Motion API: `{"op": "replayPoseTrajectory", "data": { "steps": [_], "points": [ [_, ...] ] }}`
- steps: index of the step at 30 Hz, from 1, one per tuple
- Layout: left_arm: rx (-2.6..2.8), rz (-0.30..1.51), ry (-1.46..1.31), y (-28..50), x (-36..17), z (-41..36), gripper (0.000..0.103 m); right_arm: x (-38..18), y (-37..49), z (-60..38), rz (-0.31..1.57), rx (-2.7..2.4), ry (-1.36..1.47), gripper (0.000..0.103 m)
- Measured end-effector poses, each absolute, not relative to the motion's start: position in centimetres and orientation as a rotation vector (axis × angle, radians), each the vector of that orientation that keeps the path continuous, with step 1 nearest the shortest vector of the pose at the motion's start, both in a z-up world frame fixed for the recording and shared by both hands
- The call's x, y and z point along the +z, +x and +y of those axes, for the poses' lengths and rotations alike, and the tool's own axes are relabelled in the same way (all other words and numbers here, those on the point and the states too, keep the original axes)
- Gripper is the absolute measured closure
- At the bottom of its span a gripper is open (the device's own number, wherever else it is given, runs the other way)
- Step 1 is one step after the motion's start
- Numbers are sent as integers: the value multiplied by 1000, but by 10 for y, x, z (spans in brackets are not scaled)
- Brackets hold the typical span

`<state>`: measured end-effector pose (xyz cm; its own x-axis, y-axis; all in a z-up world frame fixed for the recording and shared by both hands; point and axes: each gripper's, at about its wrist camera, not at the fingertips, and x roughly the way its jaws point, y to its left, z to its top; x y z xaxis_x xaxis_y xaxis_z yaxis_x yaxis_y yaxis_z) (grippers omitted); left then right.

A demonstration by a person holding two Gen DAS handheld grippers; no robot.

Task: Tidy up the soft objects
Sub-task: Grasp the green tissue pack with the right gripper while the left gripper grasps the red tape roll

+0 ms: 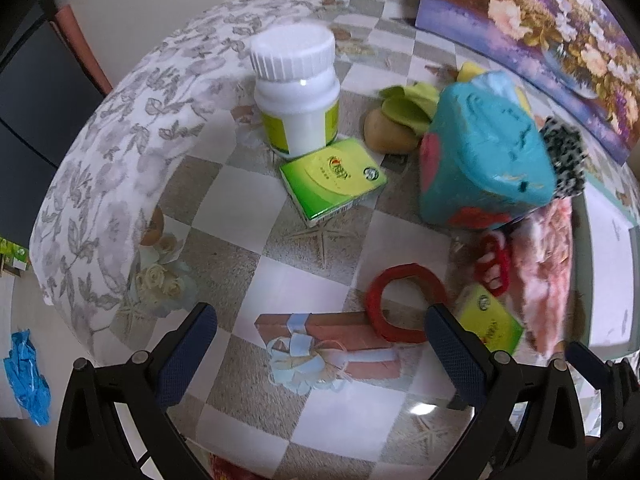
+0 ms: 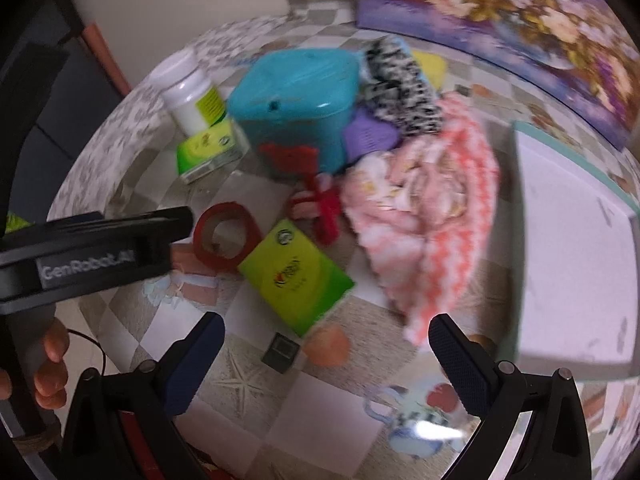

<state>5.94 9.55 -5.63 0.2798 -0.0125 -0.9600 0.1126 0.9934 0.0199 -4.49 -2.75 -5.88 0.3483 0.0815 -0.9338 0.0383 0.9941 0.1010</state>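
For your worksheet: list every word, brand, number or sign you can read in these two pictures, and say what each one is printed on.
"GenRobot.AI": white lettering on the side of the left claw, seen in the right wrist view.
Green box by the white bottle: a red-orange logo and round emblem, lettering too blurred to read.
Second green box: same logo, unreadable.
Bottle's green label: too blurred.
No readable numbers.

Each black claw [image 1: 320,352] has blue textured pads [image 2: 460,364], silver screws, "GenRobot.AI" lettering.

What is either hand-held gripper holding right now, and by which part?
Nothing. The left hand-held gripper and the right hand-held gripper are both open above the table.
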Motion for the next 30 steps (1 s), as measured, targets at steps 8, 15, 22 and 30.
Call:
{"op": "replayPoseTrajectory", "data": {
  "steps": [8, 15, 22, 30],
  "points": [
    [-100, 1317, 111, 73, -79, 96, 1, -79, -27, -17, 1259, 63, 66, 7],
    [-158, 1336, 127, 81, -88, 90, 21, -94, -10, -9, 1269, 72, 55, 20],
    [-188, 1337, 152, 81, -93, 78, 47, -99, 4, 3, 1259, 91, 16, 33],
    [-183, 1324, 147, 76, -88, 73, 78, -102, 5, 9, 1256, 104, 28, 38]
  ]
}}
